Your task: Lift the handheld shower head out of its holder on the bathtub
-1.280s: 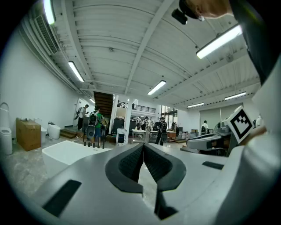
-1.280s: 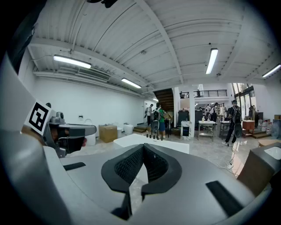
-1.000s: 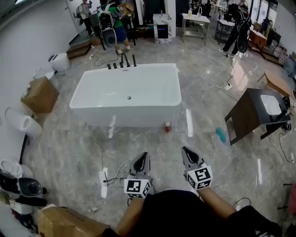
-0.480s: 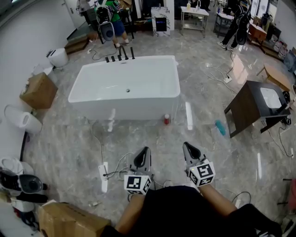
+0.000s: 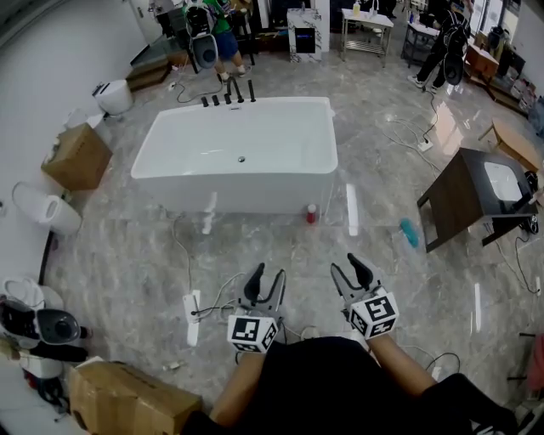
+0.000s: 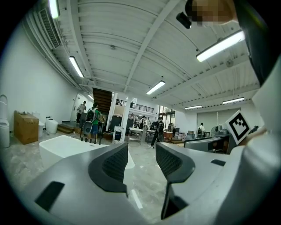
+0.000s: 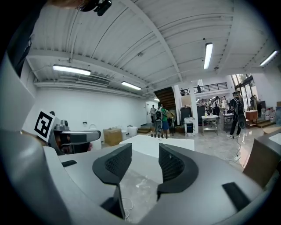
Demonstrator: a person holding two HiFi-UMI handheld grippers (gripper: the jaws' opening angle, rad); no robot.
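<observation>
Both tools sit low in front of me over the grey marbled floor (image 5: 127,255), and neither has anything in it. The left gripper (image 5: 269,273) has its jaws opening with only bare floor and the tub between the ribbed pads, and the right gripper (image 7: 145,160) is opening the same way, also empty. The white rectangular bathtub (image 5: 170,183) lies well ahead of both grippers, its long side running across my line of approach. The part I need is on its far rim: a short row of black upright fittings (image 5: 223,98) stands there, beyond the basin from the grippers. I take the handheld shower head (image 5: 252,90) to be one of the taller black stems at the right end of that row, though from here it is too small to be sure which. It stands upright in its holder, so I judge the lift will have to go straight up along that axis. Seen from the grippers, the row sits ahead and slightly left, which puts the left gripper a little nearer than the right. The whole width of the tub lies between the jaws and the fitting, so I expect to close that gap or go round an end before any grasp. A person in a green top (image 5: 218,19) stands just beyond the fittings.
</observation>
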